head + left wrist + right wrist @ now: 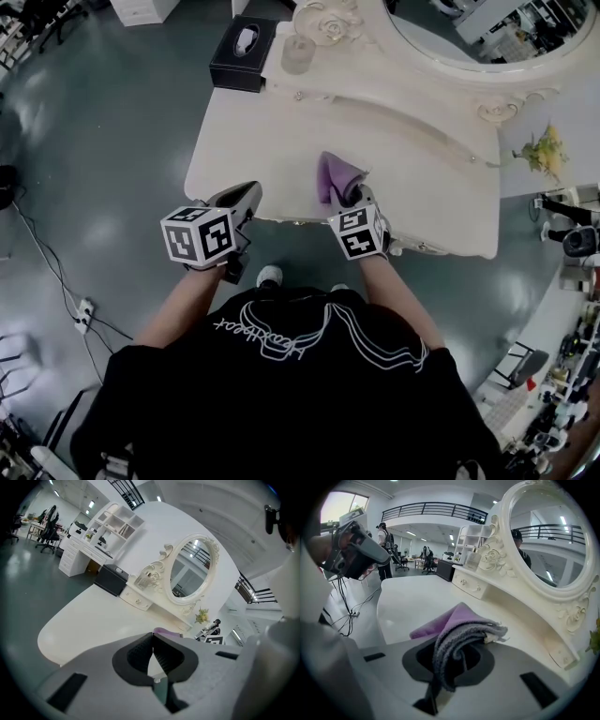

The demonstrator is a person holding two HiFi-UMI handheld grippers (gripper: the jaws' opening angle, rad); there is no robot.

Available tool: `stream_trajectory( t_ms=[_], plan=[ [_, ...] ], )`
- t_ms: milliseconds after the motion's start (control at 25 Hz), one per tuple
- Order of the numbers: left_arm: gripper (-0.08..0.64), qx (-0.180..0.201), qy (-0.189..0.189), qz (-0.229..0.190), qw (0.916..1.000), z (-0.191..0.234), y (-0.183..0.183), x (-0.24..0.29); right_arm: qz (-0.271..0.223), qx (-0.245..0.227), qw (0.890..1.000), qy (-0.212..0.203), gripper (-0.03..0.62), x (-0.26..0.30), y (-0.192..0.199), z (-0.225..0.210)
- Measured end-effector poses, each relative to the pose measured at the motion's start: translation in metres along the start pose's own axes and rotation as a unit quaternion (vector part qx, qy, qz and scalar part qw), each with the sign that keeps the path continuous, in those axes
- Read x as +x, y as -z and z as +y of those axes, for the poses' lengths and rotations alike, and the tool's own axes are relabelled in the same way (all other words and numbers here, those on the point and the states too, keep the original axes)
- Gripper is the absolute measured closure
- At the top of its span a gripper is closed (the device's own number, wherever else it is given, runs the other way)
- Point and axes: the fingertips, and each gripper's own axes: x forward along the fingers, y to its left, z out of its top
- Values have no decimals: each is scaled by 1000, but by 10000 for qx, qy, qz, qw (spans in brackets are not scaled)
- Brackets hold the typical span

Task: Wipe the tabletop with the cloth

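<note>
A purple cloth (pixel 334 178) with a grey knitted underside lies bunched on the cream dressing tabletop (pixel 412 169) near its front edge. My right gripper (pixel 361 200) is shut on the cloth (pixel 461 630), whose grey fold hangs down between the pads. My left gripper (pixel 246 197) hovers at the table's front edge, left of the cloth, shut with nothing in it; its dark pads (pixel 140 651) meet tip to tip. A sliver of the cloth (pixel 163 632) shows just beyond the left jaws.
A black tissue box (pixel 242 53) and a glass jar (pixel 297 54) stand at the table's back left. An oval mirror (pixel 487 33) with a carved frame rises behind a raised shelf with small drawers (pixel 471 587). Cables and a power strip (pixel 82 314) lie on the grey floor.
</note>
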Motion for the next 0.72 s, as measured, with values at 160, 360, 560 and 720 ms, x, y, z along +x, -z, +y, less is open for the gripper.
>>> stream_trajectory(
  t_ms=[160, 360, 560, 720],
  plan=[
    [555, 118, -94, 14, 9999, -13, 4, 5, -17, -74, 10000, -23, 543, -5, 6, -7],
    [555, 102, -189, -5, 9998, -29, 10, 8, -35, -123, 9999, -63, 543, -9, 15, -14],
    [555, 155, -286, 1, 9995, -45, 18, 12, -83, -155, 9998, -122, 543, -13, 24, -23],
    [555, 184, -321, -5, 9993, -57, 23, 16, -128, -167, 9996, -181, 543, -17, 30, -30]
  ],
)
